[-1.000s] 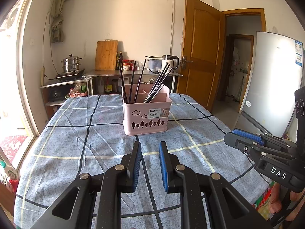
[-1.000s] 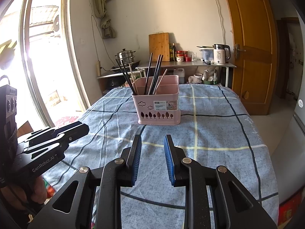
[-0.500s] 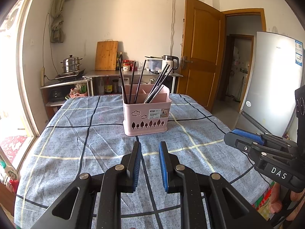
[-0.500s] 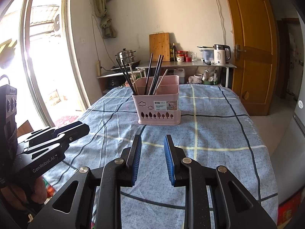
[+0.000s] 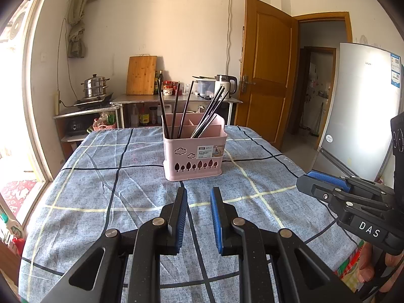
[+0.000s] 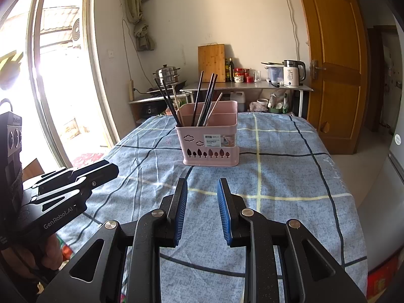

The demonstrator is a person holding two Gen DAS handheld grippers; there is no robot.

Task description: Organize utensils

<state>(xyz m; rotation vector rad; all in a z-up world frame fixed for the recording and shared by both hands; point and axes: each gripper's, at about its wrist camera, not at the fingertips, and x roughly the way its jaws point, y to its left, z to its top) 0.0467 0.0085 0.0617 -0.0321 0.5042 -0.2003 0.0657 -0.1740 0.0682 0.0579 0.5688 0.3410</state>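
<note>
Left tongs (image 5: 198, 197) and right tongs (image 6: 202, 189) parted, empty, above table (image 5: 252, 176). Pink utensil basket (image 5: 194, 156) holds chopsticks (image 5: 185, 108); compartment count unclear.

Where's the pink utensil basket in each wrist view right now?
Left wrist: pink utensil basket sits centre frame on the checked tablecloth, beyond the fingers.
Right wrist: same basket, centre, just above the fingers.
Shared landmark: wooden cutting board against the back wall.
</note>
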